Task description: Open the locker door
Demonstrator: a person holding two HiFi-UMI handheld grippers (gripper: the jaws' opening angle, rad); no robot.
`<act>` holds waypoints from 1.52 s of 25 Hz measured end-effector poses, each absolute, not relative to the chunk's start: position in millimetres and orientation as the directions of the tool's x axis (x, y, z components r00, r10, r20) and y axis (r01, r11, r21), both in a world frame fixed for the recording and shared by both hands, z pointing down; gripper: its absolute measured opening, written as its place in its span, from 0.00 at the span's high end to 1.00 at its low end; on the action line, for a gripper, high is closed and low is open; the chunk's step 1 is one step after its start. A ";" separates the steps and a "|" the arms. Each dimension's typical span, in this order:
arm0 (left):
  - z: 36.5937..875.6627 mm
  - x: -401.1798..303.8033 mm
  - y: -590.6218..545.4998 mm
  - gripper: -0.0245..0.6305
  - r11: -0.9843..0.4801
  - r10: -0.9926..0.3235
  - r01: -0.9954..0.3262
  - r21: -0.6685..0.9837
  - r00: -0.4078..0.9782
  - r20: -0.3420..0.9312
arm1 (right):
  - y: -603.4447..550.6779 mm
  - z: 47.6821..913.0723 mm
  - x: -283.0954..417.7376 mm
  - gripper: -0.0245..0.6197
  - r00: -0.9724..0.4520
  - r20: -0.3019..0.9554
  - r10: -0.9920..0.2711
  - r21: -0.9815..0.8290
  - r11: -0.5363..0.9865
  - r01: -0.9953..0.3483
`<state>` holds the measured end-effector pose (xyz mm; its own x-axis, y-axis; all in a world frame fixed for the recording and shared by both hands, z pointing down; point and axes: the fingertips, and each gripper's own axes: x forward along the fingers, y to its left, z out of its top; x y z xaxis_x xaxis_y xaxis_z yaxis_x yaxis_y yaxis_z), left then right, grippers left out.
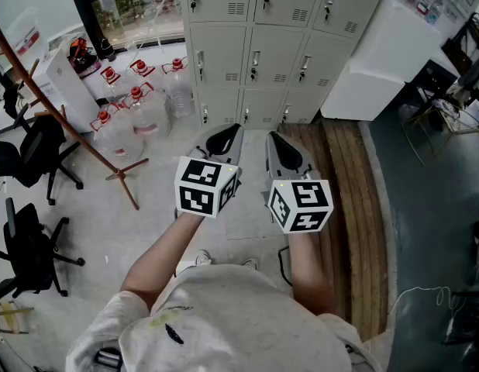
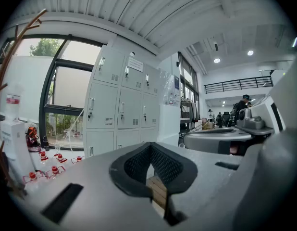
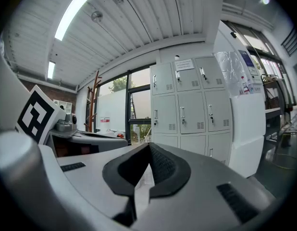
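The person stands facing a bank of grey lockers (image 1: pixel 255 53), three columns wide, set against the far wall. Every door that shows is closed, each with a small handle and a vent slot.

The left tool (image 1: pixel 222 140) and the right tool (image 1: pixel 283 150) are held side by side in front of the body, close to each other but not touching, both pointing roughly level toward the lockers and well apart from them.

In the left gripper view the left tool (image 2: pixel 149 145) has its jaws pressed together at the tips with nothing between them (only floor shows through the gap lower down), and the lockers (image 2: pixel 122 109) stand ahead and to the left. In the right gripper view the right tool (image 3: pixel 148 145) is likewise pressed together and empty, with the lockers (image 3: pixel 187 105) ahead and to the right.

Left of the lockers, water jugs (image 1: pixel 139 103) with red caps sit on the floor near a wooden coat stand (image 1: pixel 77 130) and black office chairs (image 1: pixel 34 157). A white cabinet (image 1: pixel 371 60) stands just to the right of the lockers.
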<state>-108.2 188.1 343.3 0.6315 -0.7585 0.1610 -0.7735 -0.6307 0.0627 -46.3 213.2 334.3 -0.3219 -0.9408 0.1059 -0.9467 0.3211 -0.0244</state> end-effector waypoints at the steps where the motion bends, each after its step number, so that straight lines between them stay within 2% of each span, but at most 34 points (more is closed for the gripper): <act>1: 343.5 -106.5 187.8 0.95 -0.631 -0.759 -0.774 0.063 0.632 0.160 | 212.3 335.2 -45.6 0.96 -0.325 0.111 -0.939 -0.024 0.324 -0.946; 11: 343.8 -81.8 186.8 0.95 -0.632 -0.757 -0.773 0.045 0.630 0.174 | 210.9 336.7 -28.4 0.96 -0.355 0.120 -0.927 -0.022 0.355 -0.935; 25: 347.3 -14.3 176.5 0.95 -0.608 -0.778 -0.793 0.030 0.603 0.176 | 201.2 337.4 38.8 0.96 -0.395 0.096 -0.914 -0.035 0.393 -0.919; 38: 345.6 3.4 143.5 0.95 -0.595 -0.790 -0.804 0.022 0.589 0.173 | 171.6 338.6 63.7 0.96 -0.429 0.068 -0.901 -0.054 0.426 -0.903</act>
